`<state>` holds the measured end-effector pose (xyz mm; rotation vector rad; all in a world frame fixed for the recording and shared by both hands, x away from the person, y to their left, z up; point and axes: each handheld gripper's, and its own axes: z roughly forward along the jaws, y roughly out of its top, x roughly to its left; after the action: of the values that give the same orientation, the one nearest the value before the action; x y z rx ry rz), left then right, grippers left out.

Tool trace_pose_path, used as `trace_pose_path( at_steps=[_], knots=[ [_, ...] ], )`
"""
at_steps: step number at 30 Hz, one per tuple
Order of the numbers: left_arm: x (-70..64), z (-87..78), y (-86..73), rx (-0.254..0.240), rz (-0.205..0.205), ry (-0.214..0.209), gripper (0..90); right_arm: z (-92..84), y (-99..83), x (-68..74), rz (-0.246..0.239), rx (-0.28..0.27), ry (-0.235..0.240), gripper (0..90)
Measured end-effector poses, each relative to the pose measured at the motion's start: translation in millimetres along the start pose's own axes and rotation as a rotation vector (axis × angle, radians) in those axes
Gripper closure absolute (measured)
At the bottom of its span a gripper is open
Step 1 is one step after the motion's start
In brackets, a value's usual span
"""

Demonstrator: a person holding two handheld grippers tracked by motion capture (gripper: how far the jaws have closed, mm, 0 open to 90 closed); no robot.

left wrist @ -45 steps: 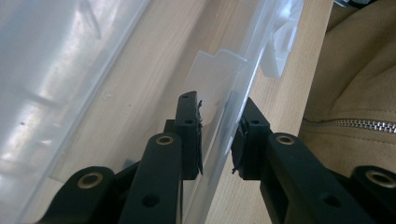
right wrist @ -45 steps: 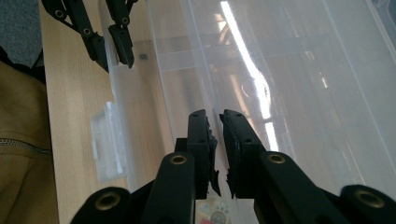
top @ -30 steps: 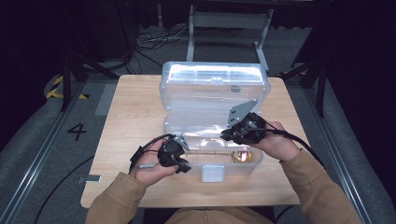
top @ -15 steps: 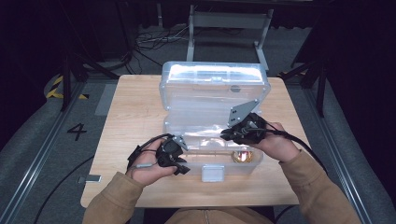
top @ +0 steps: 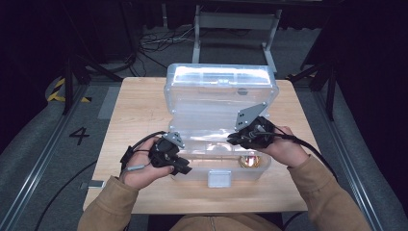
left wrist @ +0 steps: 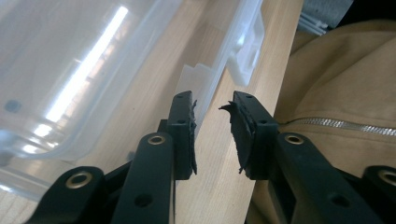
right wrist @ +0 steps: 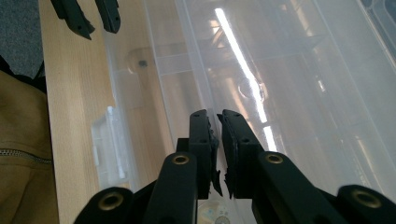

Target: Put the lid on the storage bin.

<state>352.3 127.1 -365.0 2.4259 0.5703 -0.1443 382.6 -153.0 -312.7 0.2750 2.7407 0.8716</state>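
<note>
One clear plastic box [top: 219, 113] sits open on one wooden table [top: 139, 106]. Two grippers flank its front: the left gripper [left wrist: 212, 116], jaws just narrowing, is empty; the right gripper [right wrist: 218, 122] is closed, gripping nothing.

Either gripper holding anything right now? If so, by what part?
Left gripper: nothing held, jaws apart over the near edge of the clear box, having just been closing. Right gripper: jaws nearly together over the box; no thing can be seen between them.

One readable mark shows: a black numeral "4" [top: 79, 135] on the grey floor [top: 43, 144], well to the left of the left gripper [top: 180, 167], beyond the table's edge. Nothing else can be read
</note>
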Motion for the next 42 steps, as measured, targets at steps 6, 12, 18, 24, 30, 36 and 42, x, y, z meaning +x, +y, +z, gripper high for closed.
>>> trace_pose_path(
  at_steps=[6, 12, 18, 24, 30, 36, 42],
  knots=[
    [1.7, -11.4, -1.4, -0.063, -0.007, -0.009, 71.1, 0.0, -0.1, 0.1, 0.003, -0.002, 0.000, 82.6],
    [3.5, -26.4, -3.2, -0.145, -0.027, -0.015, 74.0, -0.1, -0.4, 0.0, 0.005, -0.003, 0.004, 82.6],
    [6.4, -39.3, -4.1, -0.239, -0.030, -0.003, 75.4, -0.1, -1.1, -0.2, 0.008, -0.010, 0.006, 82.5],
    [4.8, -50.0, -3.2, -0.344, -0.036, 0.028, 78.1, 0.0, -1.7, 0.2, 0.011, -0.017, 0.005, 82.4],
    [8.8, -56.6, -5.3, -0.422, -0.076, 0.062, 80.6, 0.1, -2.6, 1.2, 0.020, -0.023, 0.000, 82.3],
    [10.2, -59.8, -6.4, -0.454, -0.108, 0.085, 83.2, 0.1, -4.1, 1.3, 0.016, -0.031, 0.006, 82.3],
    [12.3, -63.0, -8.4, -0.489, -0.146, 0.124, 85.7, 0.4, -6.1, 2.8, 0.024, -0.039, 0.006, 82.1]
  ],
)
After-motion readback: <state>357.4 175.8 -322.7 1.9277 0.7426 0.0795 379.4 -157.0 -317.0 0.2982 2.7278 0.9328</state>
